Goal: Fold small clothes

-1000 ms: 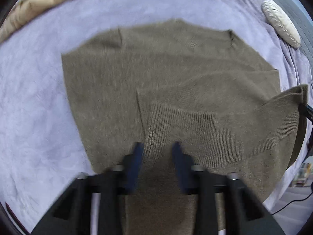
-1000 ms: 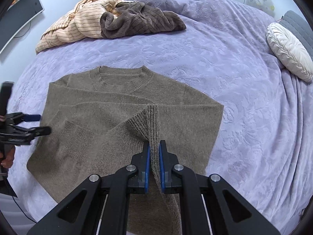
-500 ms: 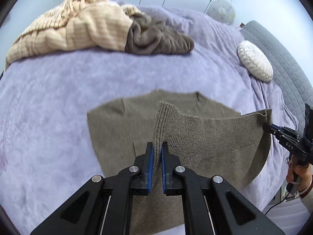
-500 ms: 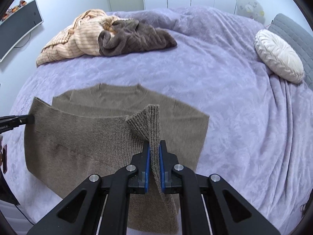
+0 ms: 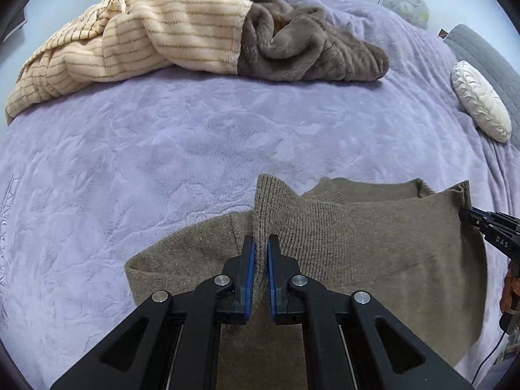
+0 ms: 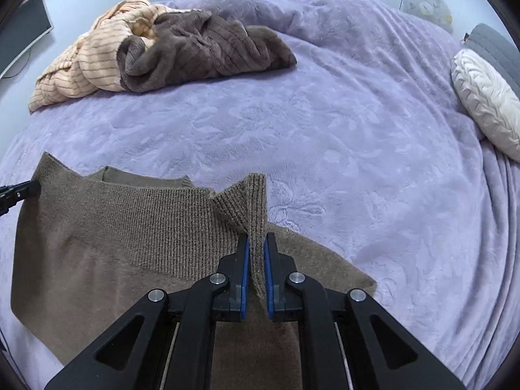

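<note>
An olive-brown knit sweater lies on the purple bedspread, its ribbed hem lifted and carried over its body toward the neckline. My left gripper is shut on the hem's left corner, which stands up between the blue pads. My right gripper is shut on the hem's right corner. In the left wrist view the right gripper shows at the far right edge, holding the cloth. In the right wrist view the left gripper shows at the left edge. The sweater spans between them.
A heap of cream striped and brown fleece clothes lies at the far side of the bed. A white textured cushion rests at the right by a grey quilted headboard. A monitor stands at the left.
The left gripper closed on the hem corner and lifted it. Both grippers carried the hem forward over the sweater's body, which now covers most of it.
</note>
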